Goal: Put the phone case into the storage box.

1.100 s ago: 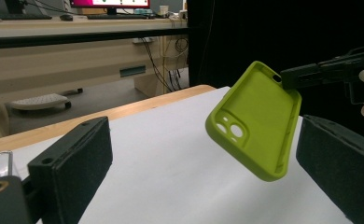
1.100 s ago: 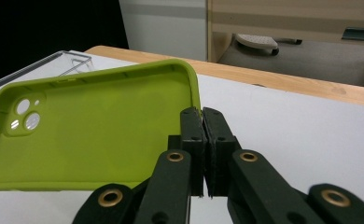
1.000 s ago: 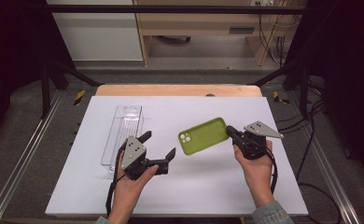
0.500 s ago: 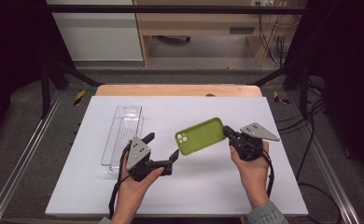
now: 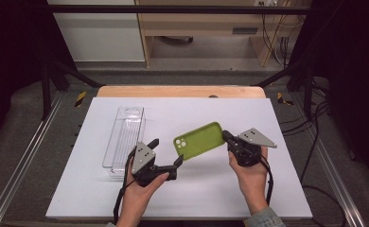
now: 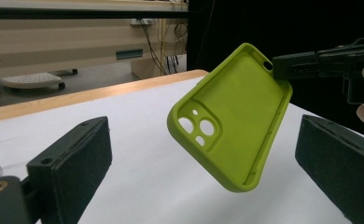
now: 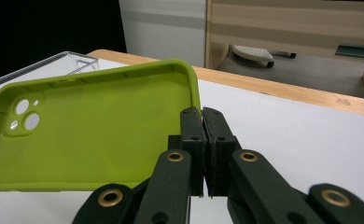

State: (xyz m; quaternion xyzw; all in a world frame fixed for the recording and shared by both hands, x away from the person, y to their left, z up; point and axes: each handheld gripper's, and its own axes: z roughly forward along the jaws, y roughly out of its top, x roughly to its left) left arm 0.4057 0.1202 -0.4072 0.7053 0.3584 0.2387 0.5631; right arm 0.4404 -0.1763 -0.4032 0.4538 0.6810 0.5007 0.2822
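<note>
white table (image 5: 286, 198), green phone case (image 5: 199, 140) pinched in right tool (image 5: 226, 137), above it

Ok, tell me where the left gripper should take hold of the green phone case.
Probably the free camera-hole end of the phone case, coming from the side away from the right gripper, which pinches the other end's rim. The case hangs tilted above the table, and the open left gripper already faces that end.

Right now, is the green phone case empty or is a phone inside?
Empty. The phone case shows its bare hollow inside and open camera holes, pinched by the right gripper.
</note>
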